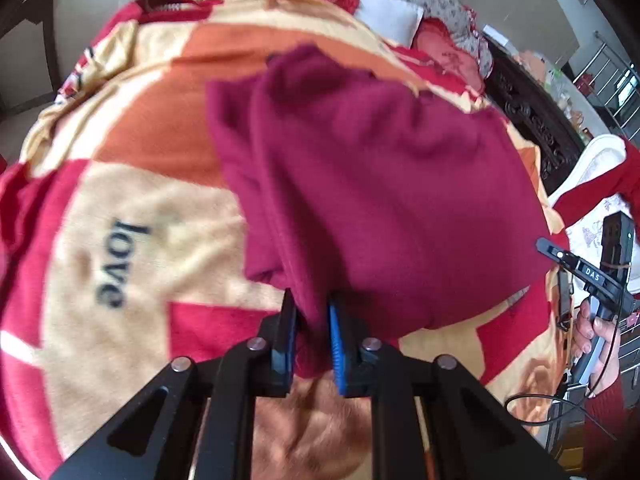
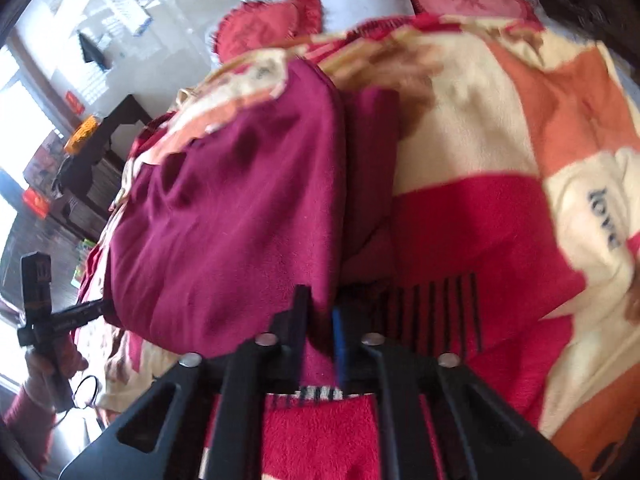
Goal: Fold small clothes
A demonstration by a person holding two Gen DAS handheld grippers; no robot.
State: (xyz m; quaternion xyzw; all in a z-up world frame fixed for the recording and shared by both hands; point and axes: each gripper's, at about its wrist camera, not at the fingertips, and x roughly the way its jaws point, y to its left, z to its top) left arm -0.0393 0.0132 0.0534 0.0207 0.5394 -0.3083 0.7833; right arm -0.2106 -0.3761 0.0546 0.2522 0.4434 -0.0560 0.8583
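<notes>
1. Lying on bed: maroon garment [image 1: 384, 184], spread over fleece blanket [image 1: 152, 208] patterned red, orange and cream, word "love" [image 1: 120, 264] printed beside it.
2. Around: red cushions [image 2: 264, 28] and white pillow [image 1: 394, 12] at bed's far end; dark carved headboard [image 1: 532, 120] along one side; dark side table [image 2: 100, 148] beyond the other side.
3. Nothing lying on top of garment; only blanket folds bunched against its far edge.
4. Garment doubled over, long axis running away from both cameras toward the pillows; fold ridge along that line in right wrist view.
5. Left claw [image 1: 312, 336] pinched narrow on garment's near hem, cloth bunched between blue pads [image 1: 335, 344].
6. Right claw [image 2: 320, 332] clamped tight on near edge of same garment.
</notes>
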